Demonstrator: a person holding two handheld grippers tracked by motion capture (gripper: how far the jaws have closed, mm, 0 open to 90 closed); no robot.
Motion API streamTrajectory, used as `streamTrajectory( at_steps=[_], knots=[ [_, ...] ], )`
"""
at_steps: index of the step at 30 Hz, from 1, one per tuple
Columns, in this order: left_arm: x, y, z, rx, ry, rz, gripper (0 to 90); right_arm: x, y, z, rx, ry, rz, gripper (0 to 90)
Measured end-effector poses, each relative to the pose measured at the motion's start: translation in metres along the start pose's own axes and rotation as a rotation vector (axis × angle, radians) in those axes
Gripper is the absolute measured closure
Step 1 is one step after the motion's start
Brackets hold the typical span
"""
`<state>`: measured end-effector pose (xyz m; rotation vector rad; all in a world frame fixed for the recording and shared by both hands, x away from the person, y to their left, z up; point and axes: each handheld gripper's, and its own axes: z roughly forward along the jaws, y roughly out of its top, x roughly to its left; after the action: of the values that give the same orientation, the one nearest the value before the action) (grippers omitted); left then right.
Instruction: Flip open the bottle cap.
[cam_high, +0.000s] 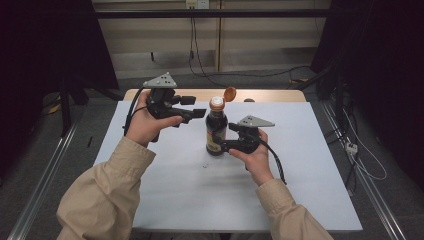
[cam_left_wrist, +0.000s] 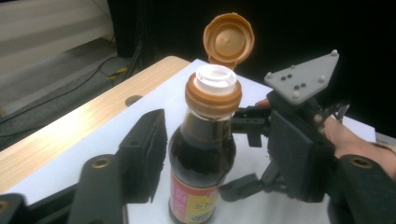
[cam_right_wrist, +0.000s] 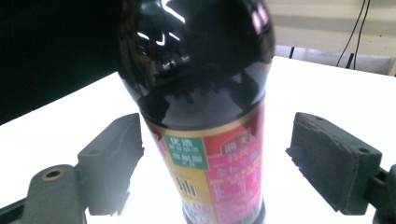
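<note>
A dark soy sauce bottle (cam_high: 216, 131) stands upright on the white table top (cam_high: 310, 165). Its orange flip cap (cam_high: 230, 93) is hinged back, baring a white spout (cam_left_wrist: 215, 77). My left gripper (cam_high: 195, 106) is held up at neck height just left of the bottle, jaws open. In the left gripper view the bottle's shoulder (cam_left_wrist: 203, 154) sits between the spread pads of my left gripper (cam_left_wrist: 222, 156) without touching them. My right gripper (cam_high: 226, 136) reaches in from the right at label height. Its pads (cam_right_wrist: 327, 158) stand apart on both sides of the bottle (cam_right_wrist: 201, 93), with gaps showing.
A strip of bare wood (cam_high: 270, 95) with a round hole runs along the table's far edge. Cables lie on the floor behind and to the right. The right gripper's grey plate (cam_left_wrist: 303, 77) shows behind the bottle. A small dark speck (cam_high: 205, 165) lies in front of the bottle.
</note>
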<state>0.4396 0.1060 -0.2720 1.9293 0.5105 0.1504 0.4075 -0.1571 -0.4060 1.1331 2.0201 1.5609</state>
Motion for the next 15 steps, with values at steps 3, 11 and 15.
streamTrajectory(
  at_steps=[3, 11, 15],
  knots=[
    [0.001, -0.008, -0.003, 0.0, 0.003, -0.003, 32.8, -0.001, 0.0, -0.008, 0.005, 0.017, 0.003, 16.3],
    [0.004, -0.032, -0.01, -0.012, 0.012, -0.032, 27.9, -0.005, -0.006, -0.028, 0.014, 0.042, -0.011, 15.9],
    [0.005, -0.045, -0.012, -0.022, 0.028, -0.024, 25.9, -0.005, -0.01, -0.037, 0.015, 0.048, -0.021, 15.9]
  ],
)
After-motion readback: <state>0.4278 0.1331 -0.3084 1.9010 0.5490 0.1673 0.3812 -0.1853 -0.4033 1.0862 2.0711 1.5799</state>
